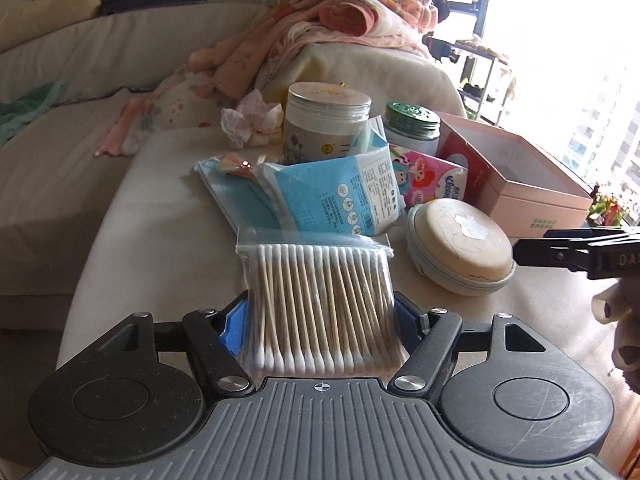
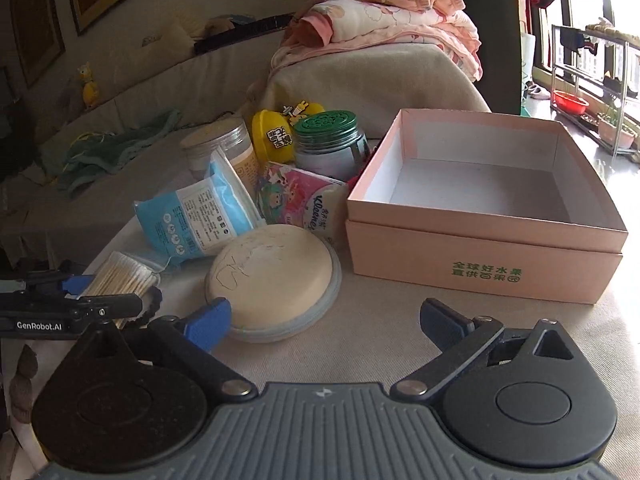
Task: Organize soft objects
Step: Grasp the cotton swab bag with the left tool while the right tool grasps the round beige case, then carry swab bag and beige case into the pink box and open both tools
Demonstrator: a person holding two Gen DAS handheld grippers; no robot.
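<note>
My left gripper [image 1: 320, 312] is shut on a clear bag of cotton swabs [image 1: 320, 304], held just above the cream surface; the bag also shows in the right wrist view [image 2: 120, 276]. My right gripper [image 2: 326, 322] is open and empty, its left finger beside a round cream pouch [image 2: 272, 276], which also shows in the left wrist view [image 1: 460, 244]. An open, empty pink box [image 2: 484, 244] stands to the right. Blue packets [image 1: 332, 196] and a pink tissue pack [image 2: 300, 200] lie behind the pouch.
Two jars [image 1: 326, 120] [image 2: 330, 140] and a yellow container [image 2: 274, 138] stand at the back. Pink clothes [image 2: 400, 20] are piled on a cushion behind. A green cloth [image 2: 116, 148] lies on the sofa at left. A window is at the right.
</note>
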